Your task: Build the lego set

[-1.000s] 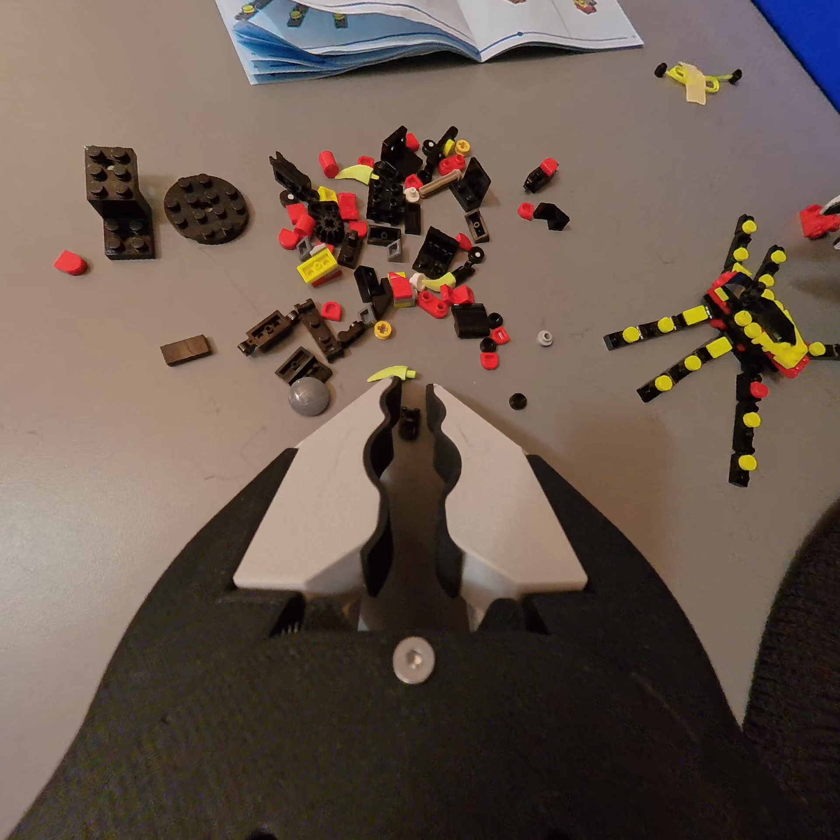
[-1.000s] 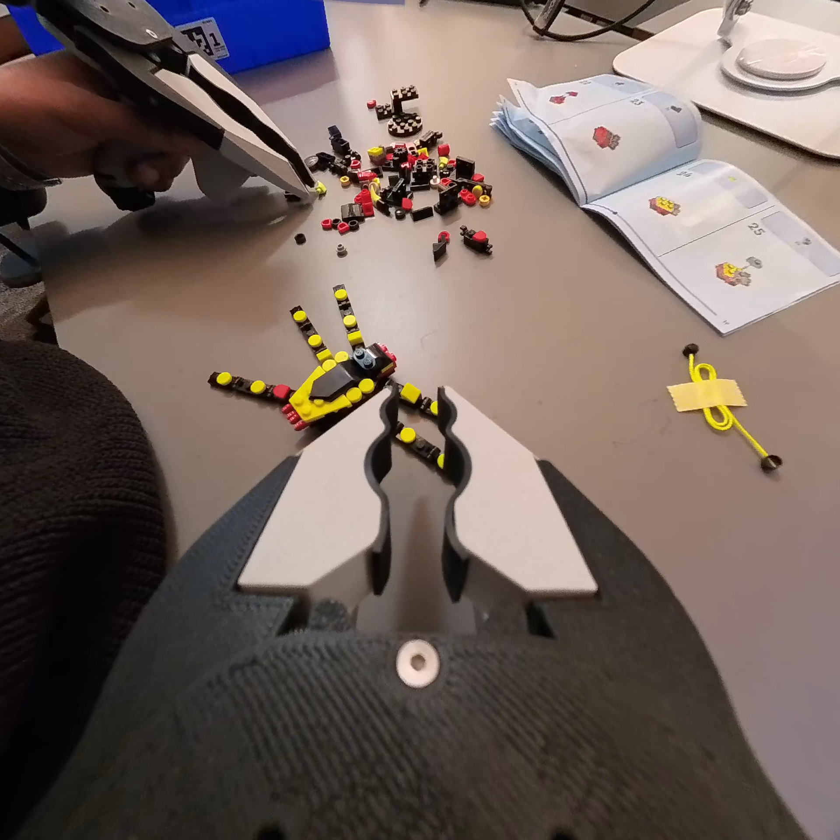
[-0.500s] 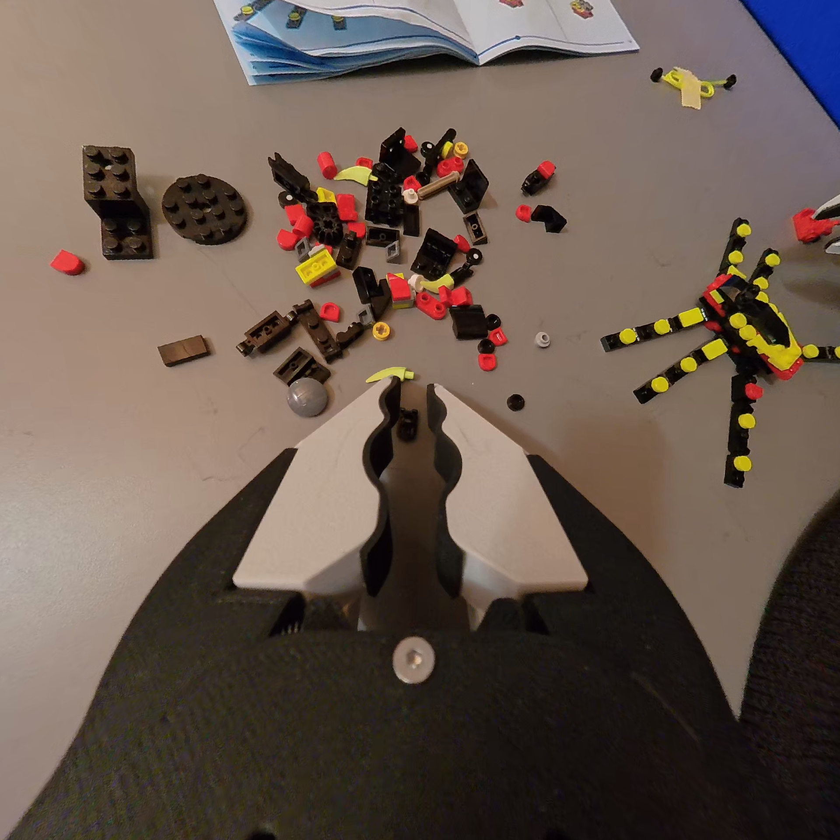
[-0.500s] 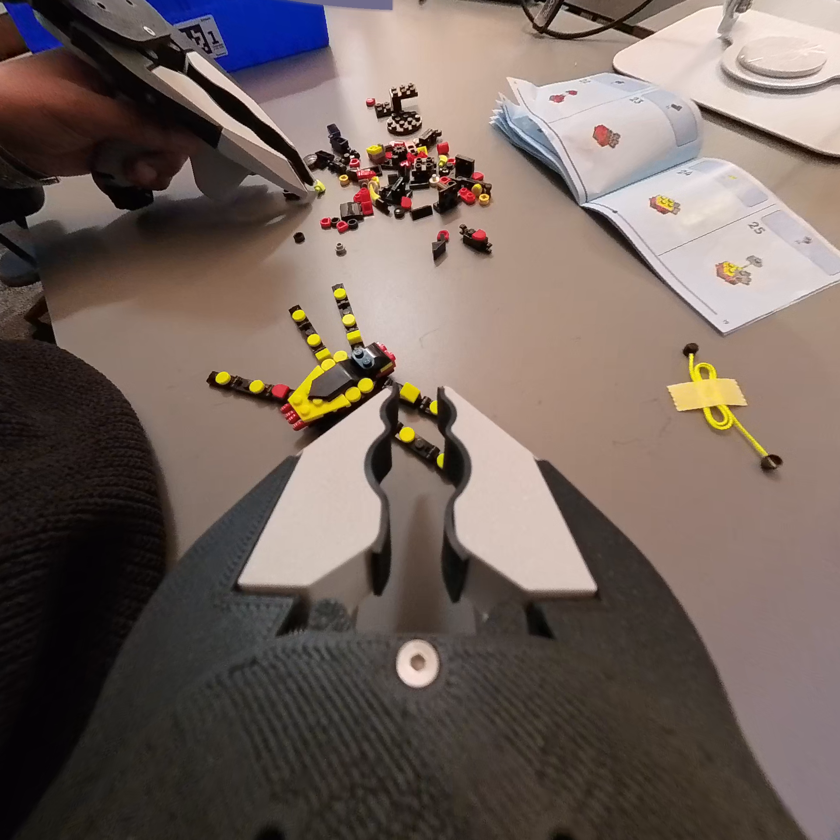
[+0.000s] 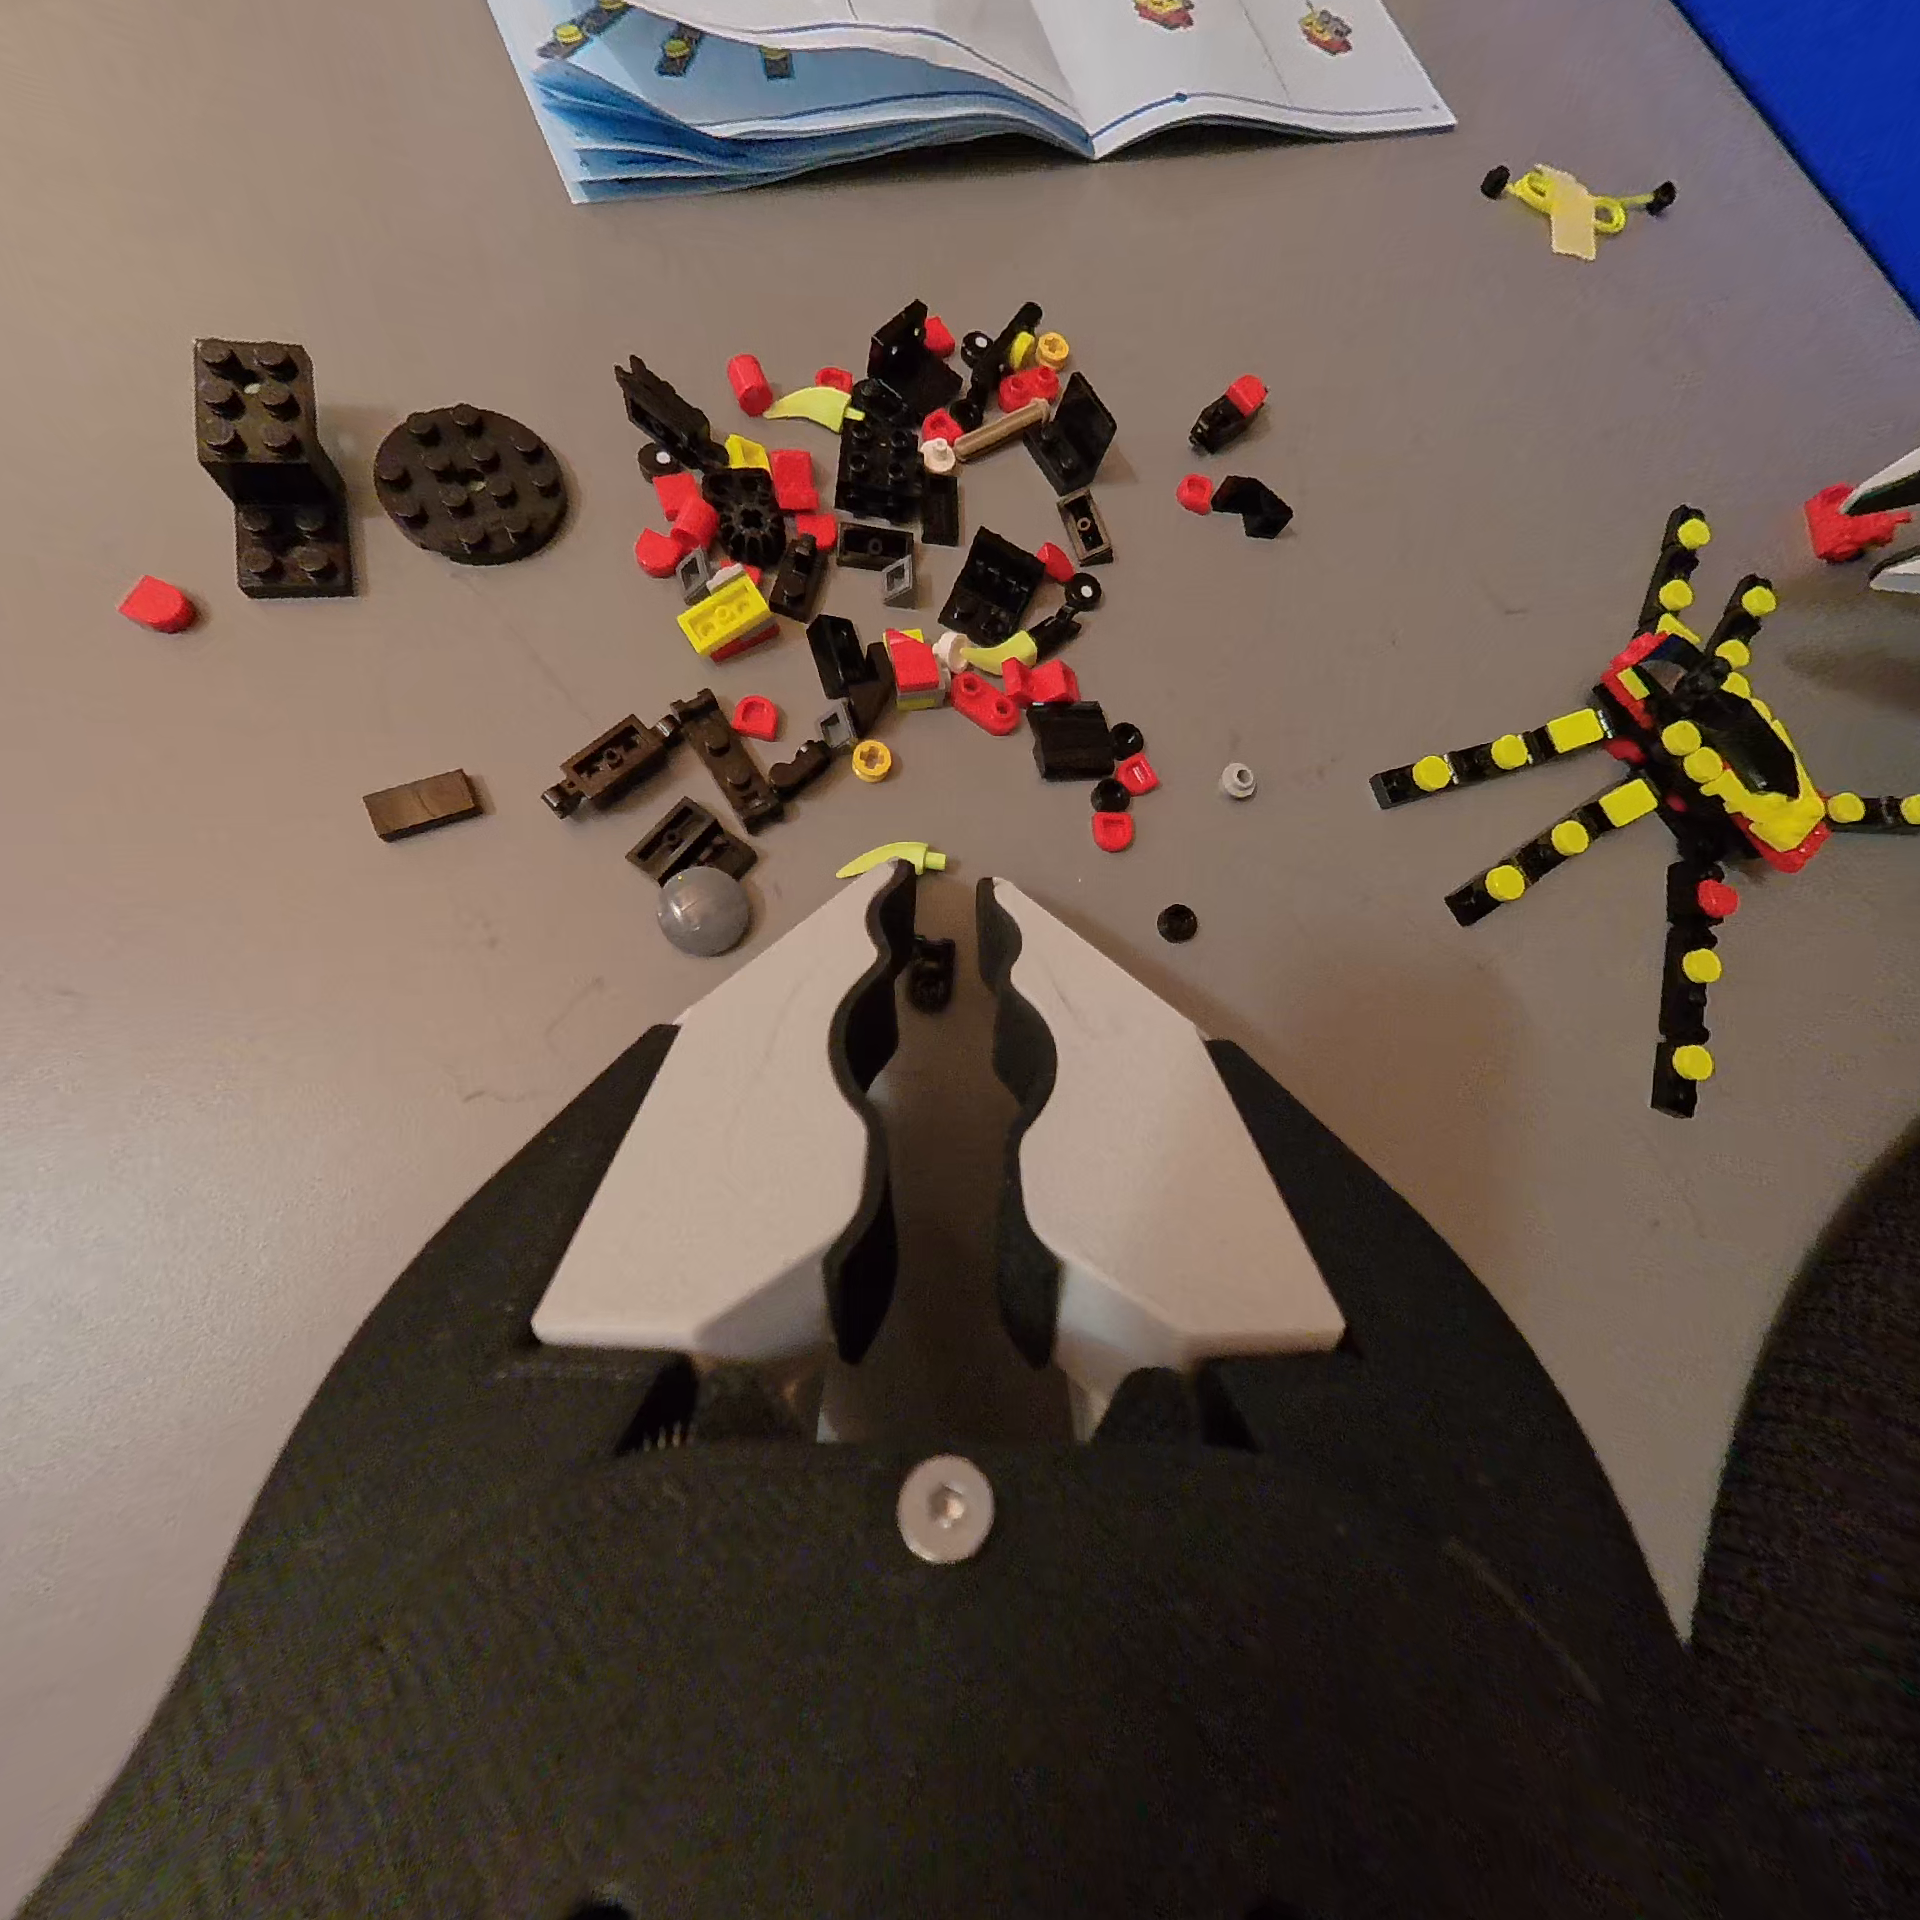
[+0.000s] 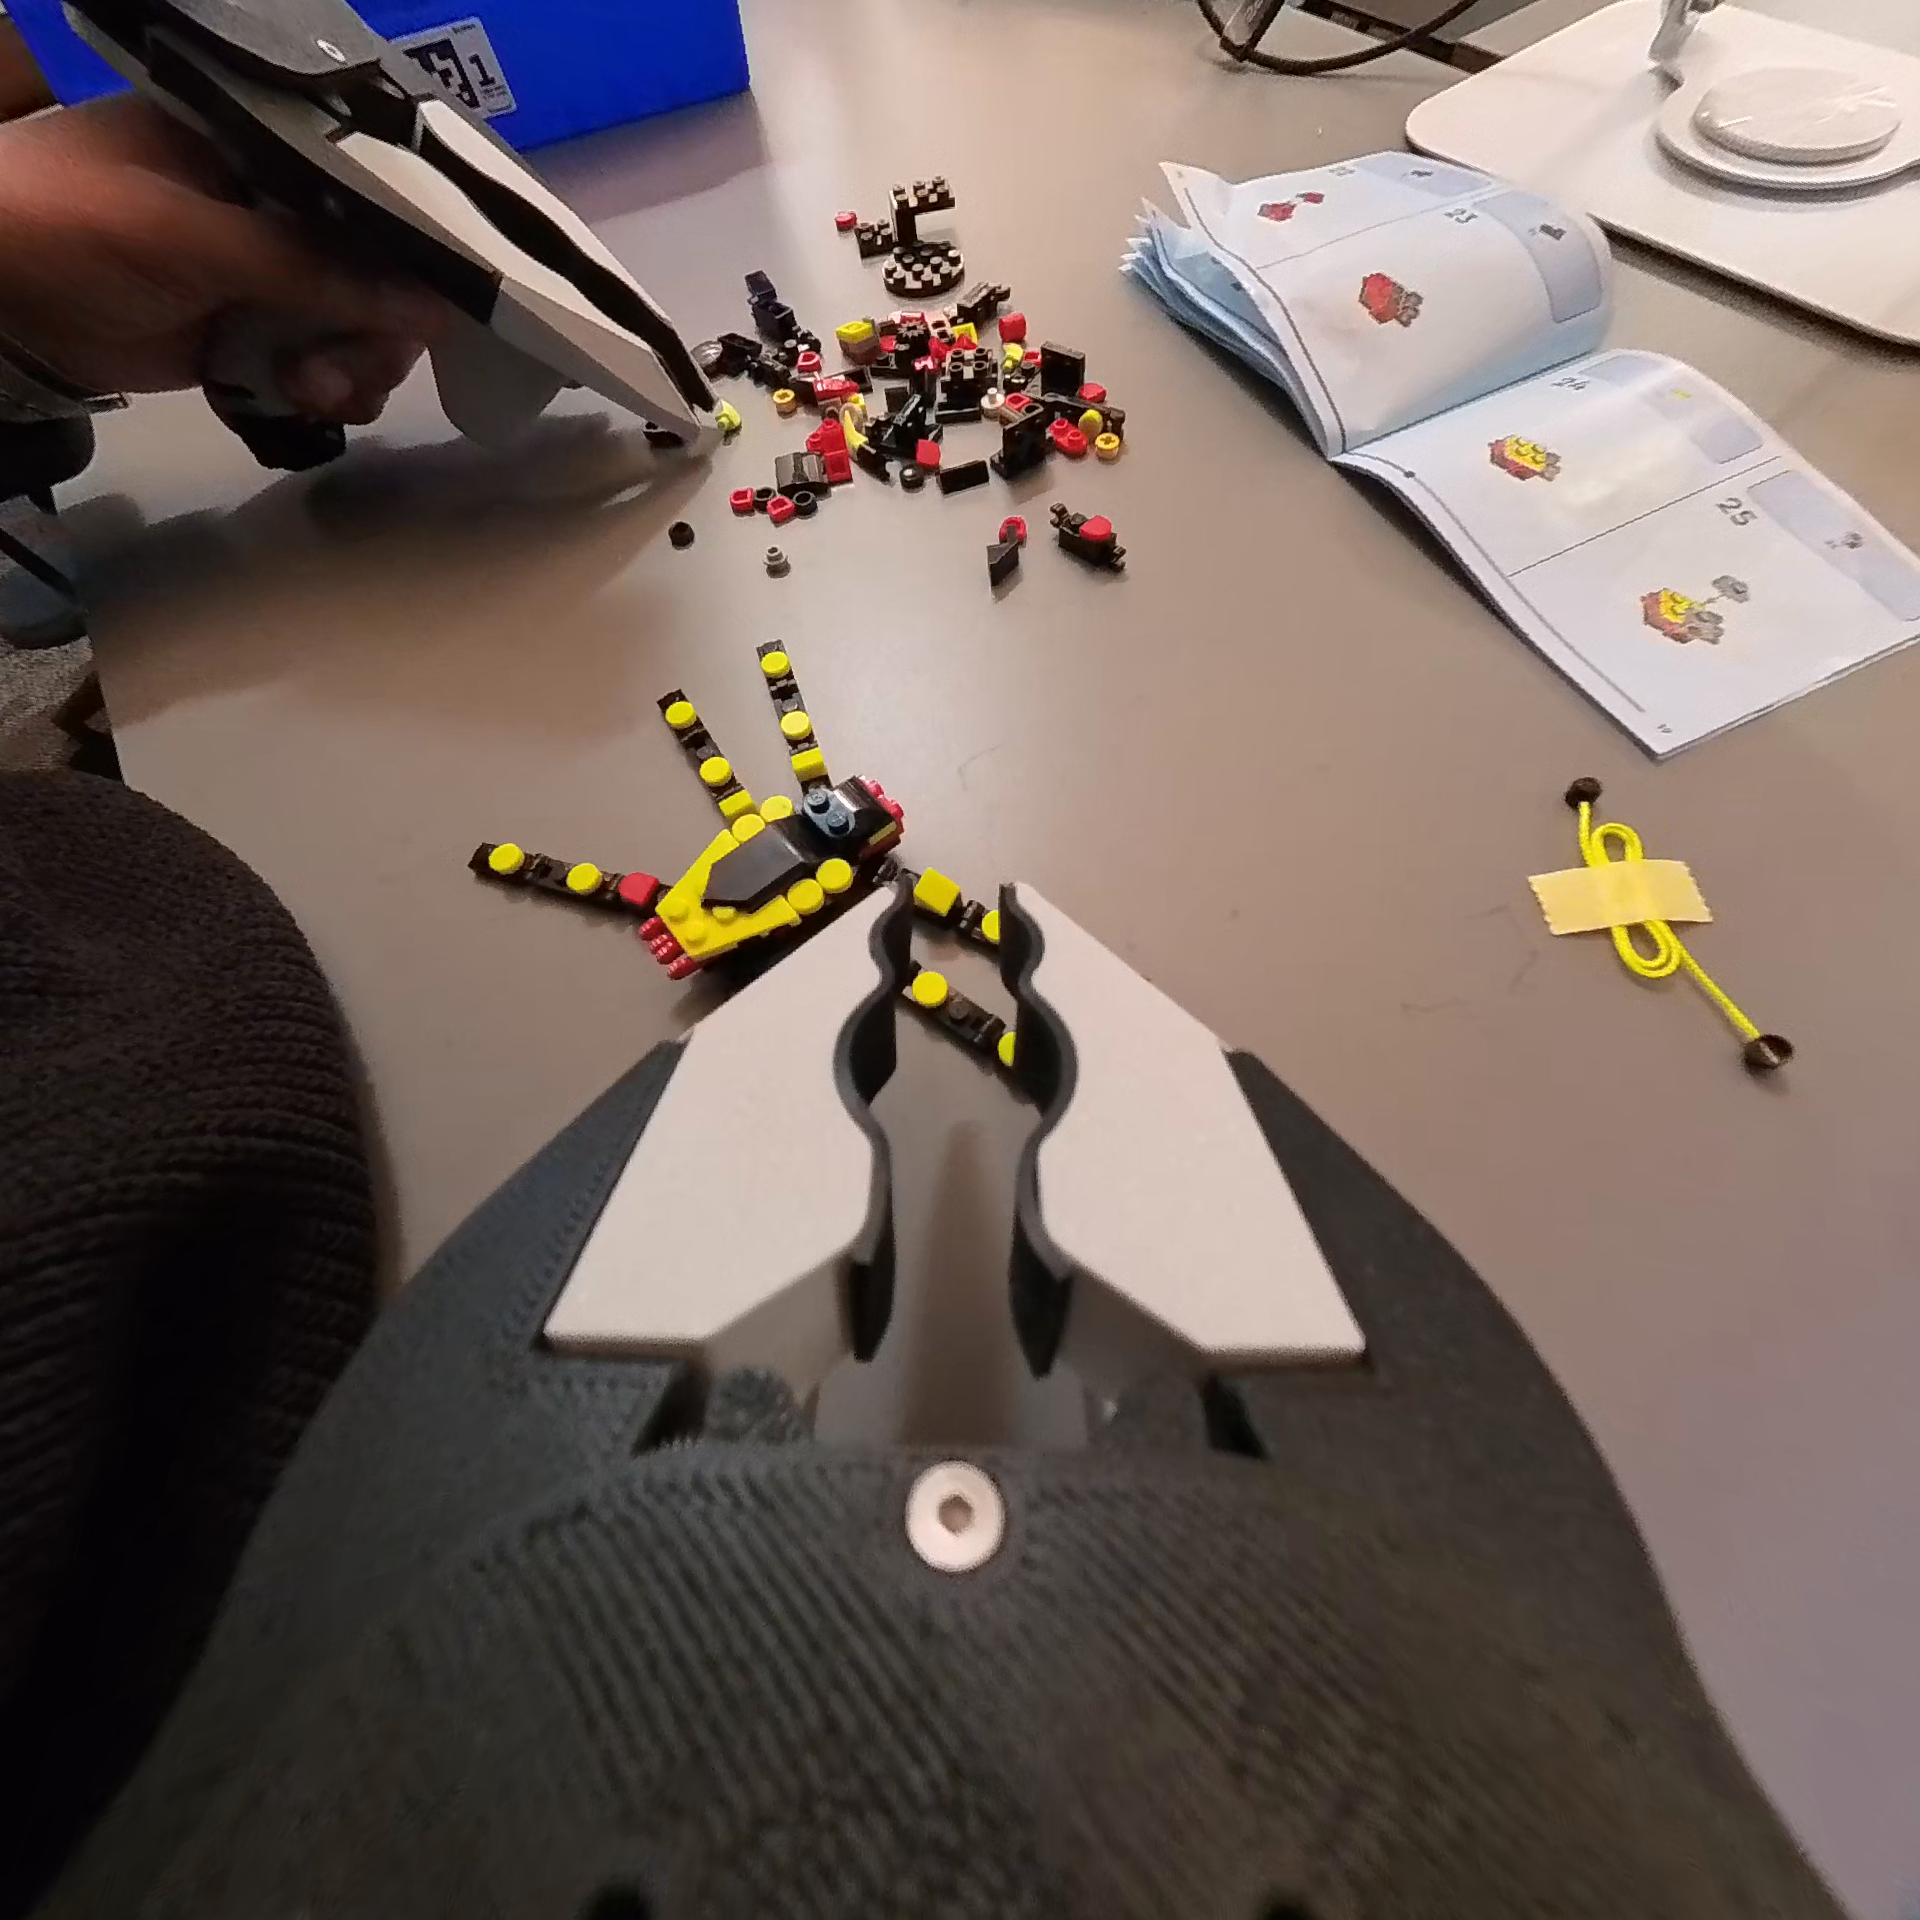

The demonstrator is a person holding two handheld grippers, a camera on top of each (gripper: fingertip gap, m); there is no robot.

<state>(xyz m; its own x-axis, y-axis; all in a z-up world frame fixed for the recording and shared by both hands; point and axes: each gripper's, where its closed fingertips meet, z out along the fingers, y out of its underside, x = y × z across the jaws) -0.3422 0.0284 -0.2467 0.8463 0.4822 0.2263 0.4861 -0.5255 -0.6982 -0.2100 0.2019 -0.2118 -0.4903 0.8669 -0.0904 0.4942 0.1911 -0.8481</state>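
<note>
Left gripper (image 5: 943, 883) slightly spread, tiny black piece (image 5: 928, 966) sitting loose between its fingers, lime claw piece (image 5: 888, 858) touching the tips, loose brick pile (image 5: 894, 561) just ahead, right gripper (image 6: 954, 902) slightly spread, hovering over spider build (image 6: 774, 883) legs, instruction booklet (image 6: 1507, 416) far right.

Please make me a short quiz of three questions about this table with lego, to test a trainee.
1. True or false: the booklet lies closed.
2. What lies between the tips of the left gripper? A) a small black piece B) a red tile C) a grey dome
3. Fill in: the spider model has black legs with ___ studs.

Key: 1 false, it lies open; 2 A; 3 yellow.
</note>
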